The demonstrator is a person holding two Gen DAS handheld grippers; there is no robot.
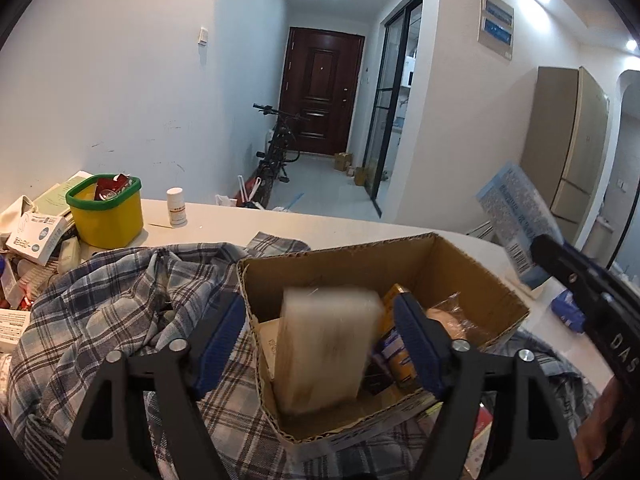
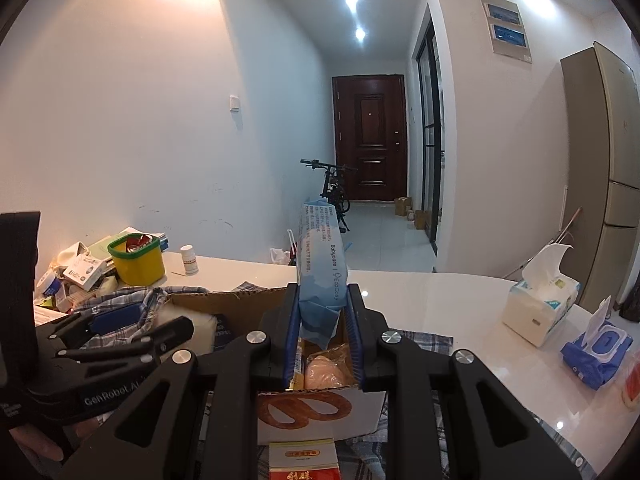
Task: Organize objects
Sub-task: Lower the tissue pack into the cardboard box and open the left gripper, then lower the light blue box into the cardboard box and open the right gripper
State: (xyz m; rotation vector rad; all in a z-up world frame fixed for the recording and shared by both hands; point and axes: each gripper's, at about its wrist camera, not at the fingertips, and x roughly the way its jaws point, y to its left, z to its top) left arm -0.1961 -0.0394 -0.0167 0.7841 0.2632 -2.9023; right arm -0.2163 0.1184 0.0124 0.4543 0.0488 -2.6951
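Left wrist view: a pale wrapped block (image 1: 328,344), blurred, stands on end directly ahead of the left gripper (image 1: 320,340), between spread blue pads that do not press it, its lower end already inside the cardboard box (image 1: 472,276). Just to that gripper's right, the right gripper (image 2: 322,320) is clamped on a tall blue pack (image 2: 320,256), long axis upright, above the same box's near corner. Judged from this, the blue pack goes in next, straight down beside the block. Plaid cloth (image 1: 120,300) and the white counter (image 2: 440,300) surround the box.
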